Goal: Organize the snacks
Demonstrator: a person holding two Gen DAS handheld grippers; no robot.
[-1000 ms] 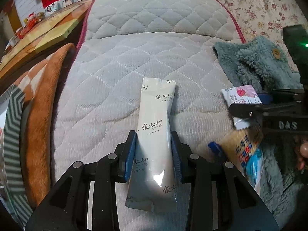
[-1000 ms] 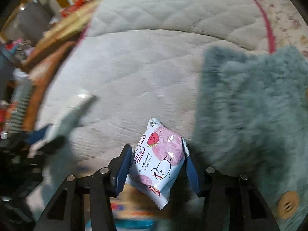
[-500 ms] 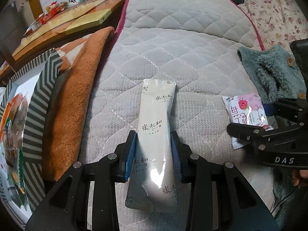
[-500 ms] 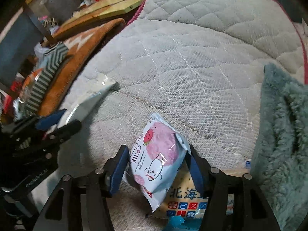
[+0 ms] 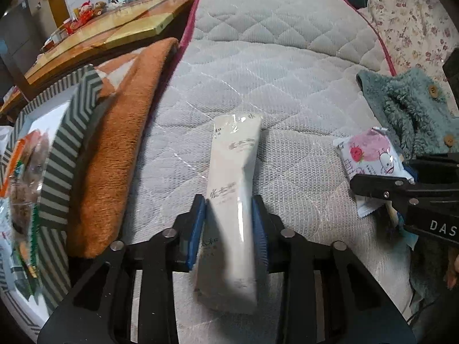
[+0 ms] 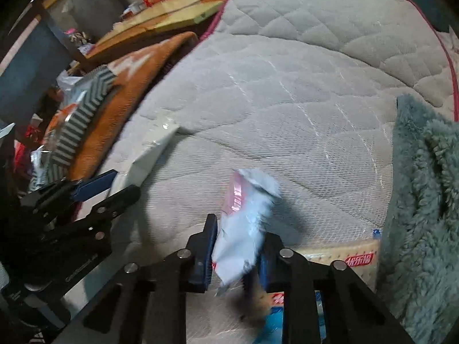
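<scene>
My left gripper [image 5: 229,223] is shut on a long white snack packet [image 5: 233,189] and holds it above the grey quilted mattress [image 5: 272,66]. My right gripper [image 6: 236,246] is shut on a pink and white strawberry snack pouch [image 6: 245,223], lifted off the mattress. The pouch [image 5: 370,154] and right gripper [image 5: 401,189] also show at the right of the left wrist view. The white packet [image 6: 149,154] and left gripper [image 6: 94,197] show at the left of the right wrist view. A beige snack bag [image 6: 341,261] lies on the mattress under my right gripper.
A striped box [image 5: 71,132] holding several snacks [image 5: 25,172] stands at the left, beside an orange blanket [image 5: 120,146]. A teal fleece garment [image 5: 410,109] lies at the right. A floral cover [image 5: 413,23] is at the far right. A wooden table [image 5: 109,37] is behind.
Both grippers have swung left toward the striped box, each still holding its packet. The packets have tilted and blurred with the motion. The beige bag stays on the mattress.
</scene>
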